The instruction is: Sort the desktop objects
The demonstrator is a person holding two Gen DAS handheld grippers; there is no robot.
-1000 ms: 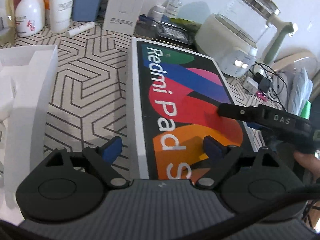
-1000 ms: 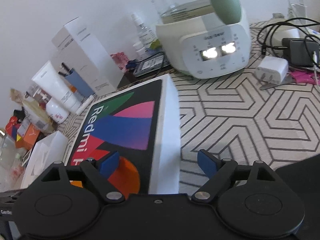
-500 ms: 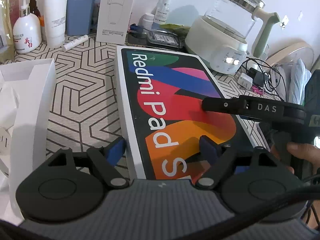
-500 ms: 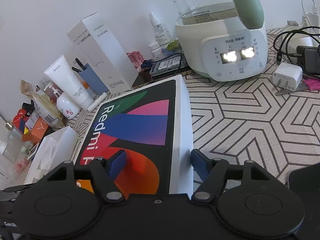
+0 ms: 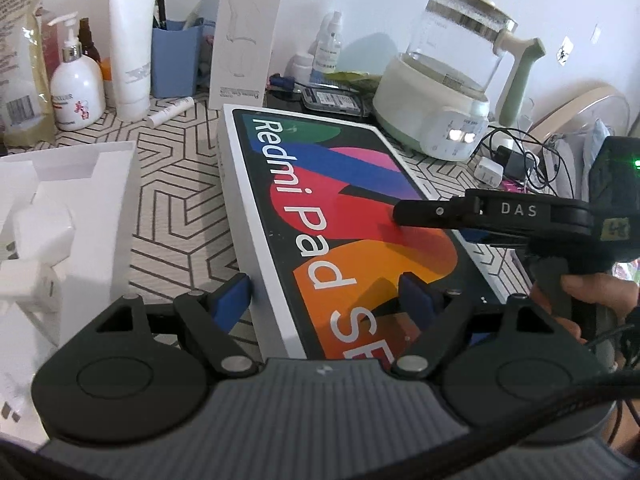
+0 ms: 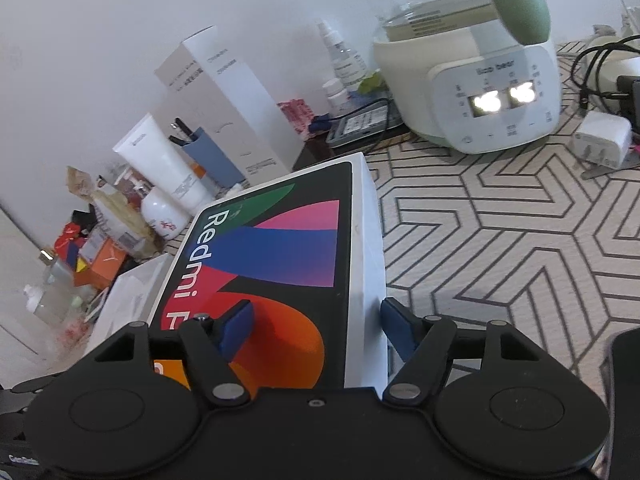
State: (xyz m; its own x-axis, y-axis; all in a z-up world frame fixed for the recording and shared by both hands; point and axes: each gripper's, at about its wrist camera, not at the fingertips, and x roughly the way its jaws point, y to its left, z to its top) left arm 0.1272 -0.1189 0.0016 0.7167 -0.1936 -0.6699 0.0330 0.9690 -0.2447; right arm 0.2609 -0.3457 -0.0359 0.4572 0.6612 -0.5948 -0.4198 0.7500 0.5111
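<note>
A white Redmi Pad box (image 5: 328, 208) with a colourful black lid lies on the patterned table; it also shows in the right wrist view (image 6: 288, 264). My left gripper (image 5: 326, 298) straddles the box's near left edge, one finger beside the white side wall, one over the lid. My right gripper (image 6: 316, 328) straddles the box's right edge the same way, and it shows in the left wrist view (image 5: 480, 216) over the lid. Both sets of jaws look closed against the box edges, which seems lifted slightly.
An open white box (image 5: 80, 216) stands left. Bottles, a white tube (image 5: 130, 40), a blue pen cup (image 5: 176, 60) and a tall white carton (image 5: 244, 32) line the back wall. A glass kettle (image 5: 452, 84) with chargers and cables (image 5: 508, 160) stands right.
Both grippers have closed in on the box's opposite edges. The box sits higher in both views, and more of the back wall shows.
</note>
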